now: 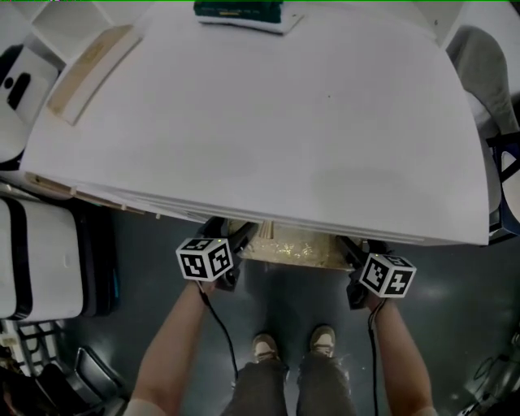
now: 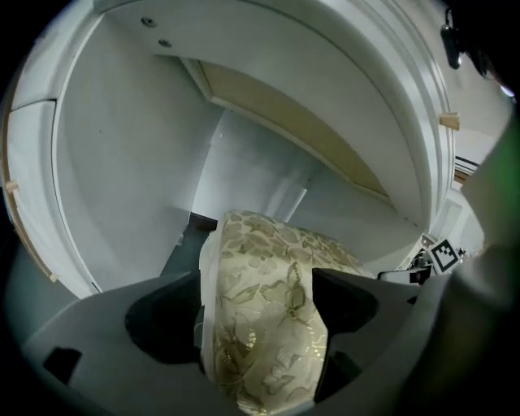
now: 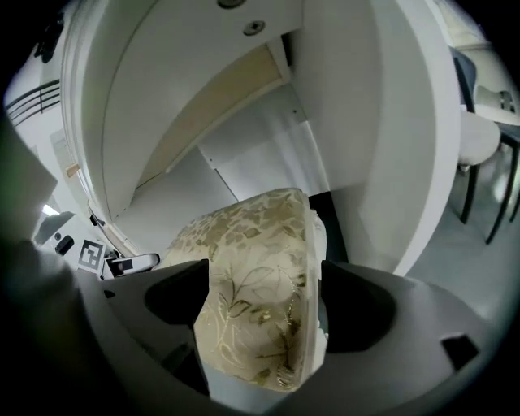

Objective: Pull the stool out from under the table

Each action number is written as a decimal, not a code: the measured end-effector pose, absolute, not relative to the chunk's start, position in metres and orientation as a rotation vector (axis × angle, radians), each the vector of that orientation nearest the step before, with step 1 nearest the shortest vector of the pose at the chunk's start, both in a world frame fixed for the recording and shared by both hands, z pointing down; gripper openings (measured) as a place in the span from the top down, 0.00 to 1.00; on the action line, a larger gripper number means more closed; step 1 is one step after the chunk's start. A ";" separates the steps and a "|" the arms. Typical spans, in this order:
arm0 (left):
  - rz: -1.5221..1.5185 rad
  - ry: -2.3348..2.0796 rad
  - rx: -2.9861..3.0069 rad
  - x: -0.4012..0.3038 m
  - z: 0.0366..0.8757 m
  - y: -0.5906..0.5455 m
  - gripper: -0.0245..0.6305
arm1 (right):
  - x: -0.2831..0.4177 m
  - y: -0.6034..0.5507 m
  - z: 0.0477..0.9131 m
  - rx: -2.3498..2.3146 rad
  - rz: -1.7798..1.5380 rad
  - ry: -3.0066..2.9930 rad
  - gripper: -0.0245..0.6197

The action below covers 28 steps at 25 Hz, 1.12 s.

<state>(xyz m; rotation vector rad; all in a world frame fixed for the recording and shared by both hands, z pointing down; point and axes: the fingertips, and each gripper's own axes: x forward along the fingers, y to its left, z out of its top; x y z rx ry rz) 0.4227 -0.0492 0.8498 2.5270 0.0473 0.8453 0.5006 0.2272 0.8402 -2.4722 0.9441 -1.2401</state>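
- The stool (image 1: 294,245) stands tucked under the tabletop (image 1: 260,122). In the head view only a narrow strip of its padded seat shows past the near edge.
- That strip runs left to right, parallel to the tabletop's edge. The seat lies level with its pale gold, leaf-patterned top facing up, and the rest of it reaches away beneath the white underside (image 2: 268,73).
- The left claw (image 2: 258,307) is at the seat's left end. Its jaws are spread wide, and the cushion's (image 2: 260,244) rim fills the gap between them.
- The right claw (image 3: 264,305) is at the seat's right end, also spread wide, with the cushion's (image 3: 244,236) rim standing between its jaws.
- Neither gripper view shows the fabric dented by the jaws.
- Both claws point forward and downward, in under the tabletop's edge. Their marker cubes (image 1: 205,258) (image 1: 387,275) sit just outside that edge.
- Each gripper view catches the other claw's marker across the seat (image 2: 445,253) (image 3: 91,254).
- The person's shoes (image 1: 266,348) stand on the dark grey floor (image 1: 276,301), squarely in front of the stool.
- On the tabletop, well apart from the stool, a pale wooden strip (image 1: 91,71) lies slantwise at the far left. A dark green object (image 1: 237,10) lies at the far edge.
- A white-and-black case (image 1: 41,260) stands on the floor to the left.
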 end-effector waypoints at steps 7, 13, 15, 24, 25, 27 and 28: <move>0.807 0.131 2.487 0.434 0.865 -0.050 0.27 | 0.507 0.223 0.863 -2.325 -1.210 0.925 0.27; 0.840 0.225 2.392 0.433 0.875 -0.048 0.26 | 0.506 0.216 0.867 -2.295 -1.140 0.952 0.26; 0.848 0.227 2.396 0.434 0.876 -0.047 0.26 | 0.507 0.220 0.866 -2.290 -1.139 0.934 0.26; 0.866 0.200 2.376 0.408 0.864 -0.044 0.26 | 0.483 0.219 0.858 -2.294 -1.135 0.940 0.26; 0.869 0.194 2.374 0.400 0.860 -0.044 0.26 | 0.477 0.217 0.856 -2.285 -1.149 0.949 0.26; 0.873 0.162 2.364 0.379 0.854 -0.044 0.26 | 0.463 0.214 0.850 -2.276 -1.177 0.971 0.26; 0.871 0.141 2.354 0.367 0.850 -0.044 0.26 | 0.456 0.213 0.844 -2.275 -1.192 0.985 0.26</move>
